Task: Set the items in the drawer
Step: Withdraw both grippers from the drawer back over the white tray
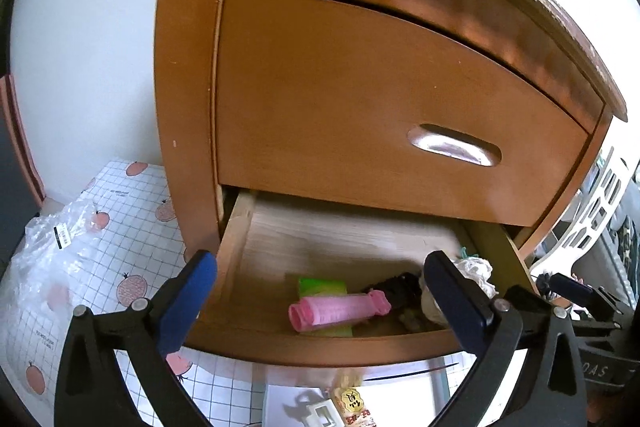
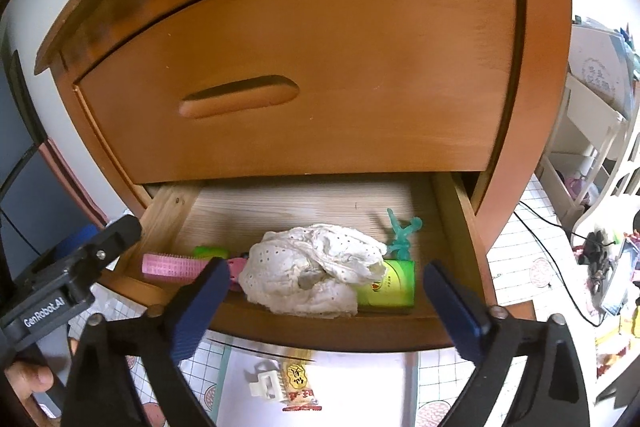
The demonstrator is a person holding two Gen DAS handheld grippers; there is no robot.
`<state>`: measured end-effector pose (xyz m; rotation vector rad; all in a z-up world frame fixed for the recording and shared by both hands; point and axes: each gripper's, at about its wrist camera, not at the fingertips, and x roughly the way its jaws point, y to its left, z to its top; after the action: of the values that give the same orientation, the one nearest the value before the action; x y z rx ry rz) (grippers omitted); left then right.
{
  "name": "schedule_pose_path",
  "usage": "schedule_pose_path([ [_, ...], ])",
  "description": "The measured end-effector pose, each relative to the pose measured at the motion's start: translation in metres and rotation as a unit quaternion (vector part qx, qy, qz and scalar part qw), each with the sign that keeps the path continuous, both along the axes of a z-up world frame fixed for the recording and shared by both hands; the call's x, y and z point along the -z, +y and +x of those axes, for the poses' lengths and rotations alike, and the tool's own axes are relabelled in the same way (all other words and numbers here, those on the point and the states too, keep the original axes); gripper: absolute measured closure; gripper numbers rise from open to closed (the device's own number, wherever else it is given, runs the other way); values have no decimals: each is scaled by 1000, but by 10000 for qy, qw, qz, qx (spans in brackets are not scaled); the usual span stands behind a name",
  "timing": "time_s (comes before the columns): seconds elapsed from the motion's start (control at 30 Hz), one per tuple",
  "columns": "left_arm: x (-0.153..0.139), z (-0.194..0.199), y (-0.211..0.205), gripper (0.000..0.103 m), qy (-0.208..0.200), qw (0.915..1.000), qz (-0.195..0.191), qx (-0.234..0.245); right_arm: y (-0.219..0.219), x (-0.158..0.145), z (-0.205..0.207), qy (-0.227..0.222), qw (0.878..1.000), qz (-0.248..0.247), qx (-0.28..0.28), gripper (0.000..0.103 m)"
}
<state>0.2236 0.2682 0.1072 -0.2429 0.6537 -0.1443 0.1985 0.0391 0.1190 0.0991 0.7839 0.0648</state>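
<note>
The lower drawer point(image 1: 320, 347) point(image 2: 320, 337) of a brown wooden nightstand stands pulled out. Inside lie a pink hair roller point(image 1: 340, 309) point(image 2: 168, 265), a green box point(image 1: 322, 287) point(image 2: 388, 287), a crumpled white cloth point(image 2: 312, 275) point(image 1: 478, 269), a teal plastic clip point(image 2: 402, 231) and a dark object point(image 1: 394, 289). My left gripper point(image 1: 320, 303) hangs open in front of the drawer, empty. My right gripper point(image 2: 324, 307) is open too, empty, just before the drawer's front edge. On the floor below lie a snack packet point(image 2: 300, 387) point(image 1: 352, 403) and a white hair claw point(image 2: 266, 383) point(image 1: 316, 411).
The upper drawer point(image 1: 380, 107) point(image 2: 300, 79) is closed above. A crumpled clear plastic bag point(image 1: 52, 259) lies on the grid-patterned mat point(image 1: 136, 223) at left. White furniture point(image 2: 588, 147) and clutter with cables stand at right. The left gripper's body point(image 2: 60, 287) and a hand point(image 2: 28, 383) show at lower left.
</note>
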Motion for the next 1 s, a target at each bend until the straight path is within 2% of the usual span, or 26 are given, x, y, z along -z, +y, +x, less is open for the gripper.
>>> schedule_pose_path([
  [0.3, -6, -29, 1, 0, -261, 9996, -69, 31, -2, -2, -20, -196, 9998, 17, 32, 0],
  [0.53, 17, -64, -7, 0, -244, 9991, -158, 305, -2, 12, -60, -422, 9989, 143, 118, 0],
  [0.77, 62, -78, -7, 0, 345, 9983, -285, 367, -3, 49, -85, -224, 9994, 225, 162, 0],
  [1.0, 129, -74, -3, 0, 1282, 9908, -282, 328, -8, 115, -83, 586, 9969, 423, 307, 0],
])
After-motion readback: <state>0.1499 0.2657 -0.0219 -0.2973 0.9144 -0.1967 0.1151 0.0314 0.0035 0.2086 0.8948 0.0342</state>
